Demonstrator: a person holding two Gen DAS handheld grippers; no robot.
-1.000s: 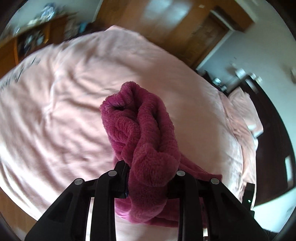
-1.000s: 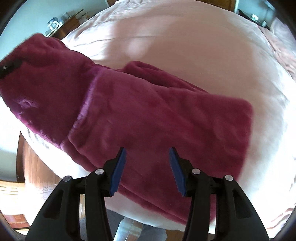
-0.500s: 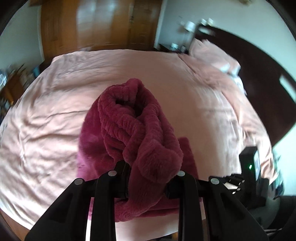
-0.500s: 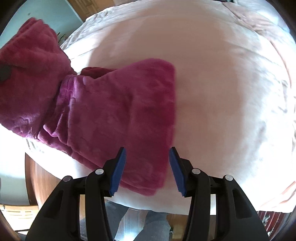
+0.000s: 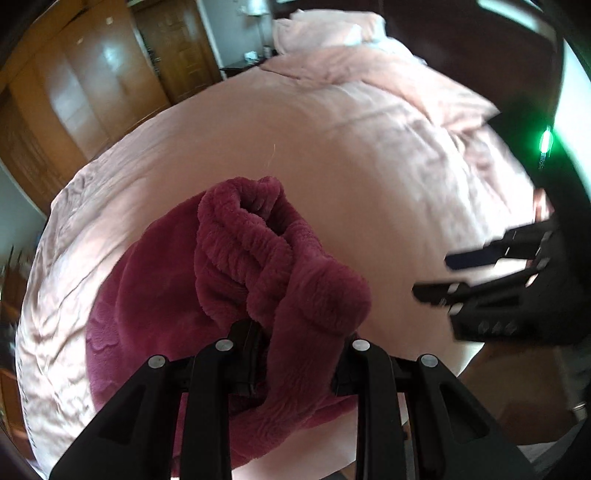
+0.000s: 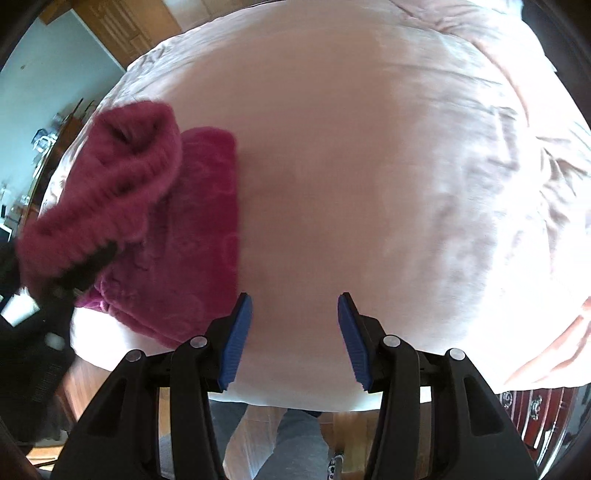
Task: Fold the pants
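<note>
pink bedspread [image 6: 369,166], wooden wardrobe [image 5: 92,85], dark headboard [image 5: 524,48]

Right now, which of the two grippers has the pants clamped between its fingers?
The left gripper: its black fingers are shut on a bunched fold of the magenta fleece pants. The right gripper, with blue pads, stands open over bare pink bedding.

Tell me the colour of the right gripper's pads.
Blue pads, clearest in the right wrist view.

Pink bedspread [image 5: 369,155], wooden wardrobe [image 5: 92,85], pillow [image 5: 325,29]
</note>
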